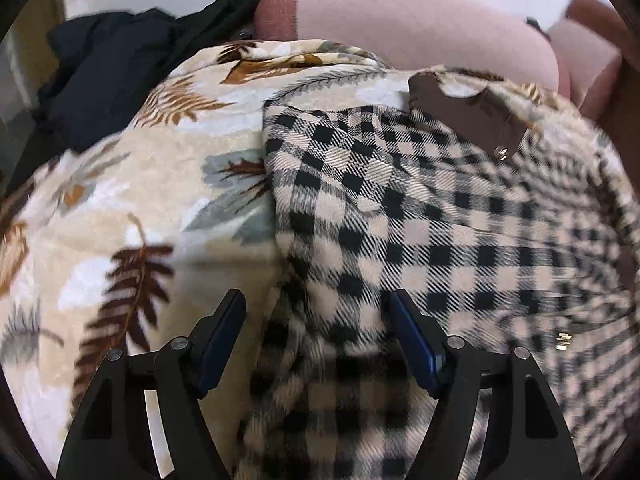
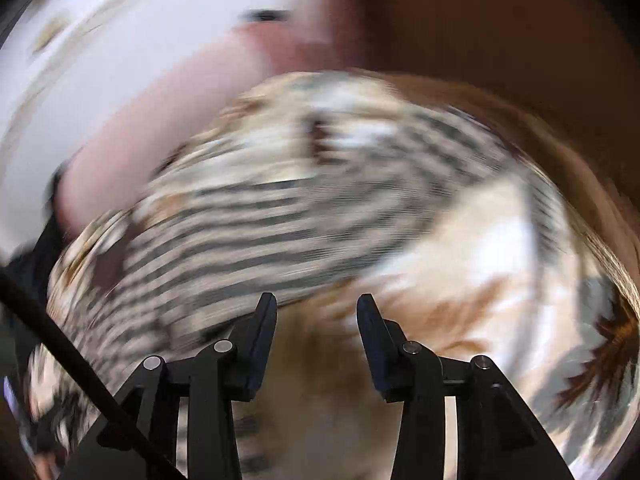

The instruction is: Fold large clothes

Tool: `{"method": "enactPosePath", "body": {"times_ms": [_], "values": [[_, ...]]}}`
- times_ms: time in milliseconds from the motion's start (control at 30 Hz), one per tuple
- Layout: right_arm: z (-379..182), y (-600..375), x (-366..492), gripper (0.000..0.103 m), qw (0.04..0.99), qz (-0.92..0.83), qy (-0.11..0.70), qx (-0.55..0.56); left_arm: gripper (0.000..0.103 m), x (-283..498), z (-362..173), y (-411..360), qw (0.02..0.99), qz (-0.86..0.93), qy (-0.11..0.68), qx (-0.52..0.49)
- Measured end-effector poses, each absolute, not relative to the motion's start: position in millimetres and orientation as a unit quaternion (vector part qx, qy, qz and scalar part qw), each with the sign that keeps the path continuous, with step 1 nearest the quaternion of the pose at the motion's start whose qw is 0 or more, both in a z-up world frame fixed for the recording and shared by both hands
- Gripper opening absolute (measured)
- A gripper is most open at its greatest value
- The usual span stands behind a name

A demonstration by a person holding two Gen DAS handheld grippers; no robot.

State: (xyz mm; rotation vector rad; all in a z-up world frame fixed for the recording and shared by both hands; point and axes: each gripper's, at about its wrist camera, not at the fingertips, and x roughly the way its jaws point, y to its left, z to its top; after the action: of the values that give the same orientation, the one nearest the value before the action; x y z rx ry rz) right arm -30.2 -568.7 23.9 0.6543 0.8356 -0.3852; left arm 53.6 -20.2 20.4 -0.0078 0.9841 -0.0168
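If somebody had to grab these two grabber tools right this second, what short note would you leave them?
Left gripper: open, straddling the near edge of the checked garment, not pinching it.
Right gripper: open, empty, over the leaf-print blanket; its view is blurred.
The checked garment lies spread on the blanket; a black garment is heaped behind, beside pink cushions.
Done: garment laid out. Left: the folds, it seems.

Black-and-cream checked garment [image 1: 400, 208] spread flat on leaf-print blanket [image 1: 140, 200]

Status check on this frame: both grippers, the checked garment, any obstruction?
Left gripper open, straddling checked garment. Right gripper open, empty, view blurred. Garment flat on leaf-print blanket. Nothing blocking.
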Motion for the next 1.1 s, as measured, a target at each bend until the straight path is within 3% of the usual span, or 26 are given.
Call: {"method": "enactPosePath", "body": {"times_ms": [200,300,400,667,767,1100], "values": [[-7.5,-666.2,-49.3,0.046,0.802,-0.213,0.322,0.457,0.073,13.6,40.2,-16.3,0.88,-0.045,0.47,-0.058],[-14.4,-698.5,-46.6,0.055,0.793,-0.191,0.276,0.509,0.073,-1.8,47.9,-20.5,0.883,-0.042,0.464,-0.054],[-23.0,-717.7,-43.5,0.055,0.783,-0.176,0.243,0.545,0.073,-9.4,54.8,-21.5,0.886,-0.043,0.459,-0.056],[-9.3,-712.0,-8.4,0.057,0.813,-0.206,0.238,0.491,0.073,-16.1,51.2,-21.2,0.885,-0.025,0.462,-0.054],[-1.7,-704.5,-2.5,0.009,0.82,-0.198,0.254,0.473,0.073,-22.0,50.1,-15.2,0.884,-0.022,0.463,-0.064],[98.4,-583.0,12.0,0.008,0.911,-0.173,0.258,0.271,0.073,-51.2,58.9,11.2,0.894,-0.021,0.441,-0.075]]}}
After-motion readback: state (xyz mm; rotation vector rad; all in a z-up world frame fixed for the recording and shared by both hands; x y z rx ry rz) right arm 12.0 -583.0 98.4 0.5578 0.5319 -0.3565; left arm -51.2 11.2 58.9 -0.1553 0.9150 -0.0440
